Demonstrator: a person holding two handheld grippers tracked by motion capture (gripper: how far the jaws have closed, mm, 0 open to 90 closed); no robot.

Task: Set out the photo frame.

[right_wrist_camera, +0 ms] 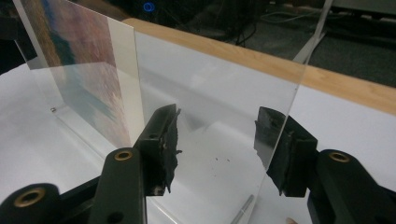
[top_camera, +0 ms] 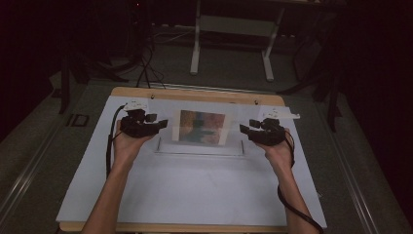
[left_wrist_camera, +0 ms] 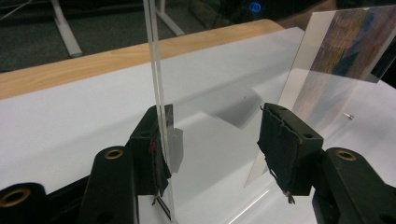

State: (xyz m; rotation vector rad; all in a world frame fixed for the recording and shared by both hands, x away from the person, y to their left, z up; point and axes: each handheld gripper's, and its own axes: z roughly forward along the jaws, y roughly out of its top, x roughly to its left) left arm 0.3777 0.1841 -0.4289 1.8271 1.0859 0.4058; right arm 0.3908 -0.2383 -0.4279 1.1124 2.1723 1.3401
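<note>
Holding my left gripper point(top_camera: 163, 124) at nine o'clock of the clear picture stand point(top_camera: 199, 127), jaws wide apart. My right gripper point(top_camera: 243, 129) waits at three o'clock, jaws apart too.

high: overhead, forward-down | gripper views: close, facing inward | shared: clear frame point(top_camera: 200, 130)

The picture point(top_camera: 201, 127) in the clear stand point(top_camera: 198, 146) has blurry patches of orange, pink, blue and green, with a white edge on its right. The sheet point(top_camera: 195, 190) is white on a light brown wooden table point(top_camera: 195, 94). Both grippers, left point(top_camera: 162, 124) and right point(top_camera: 243, 129), are black.
</note>
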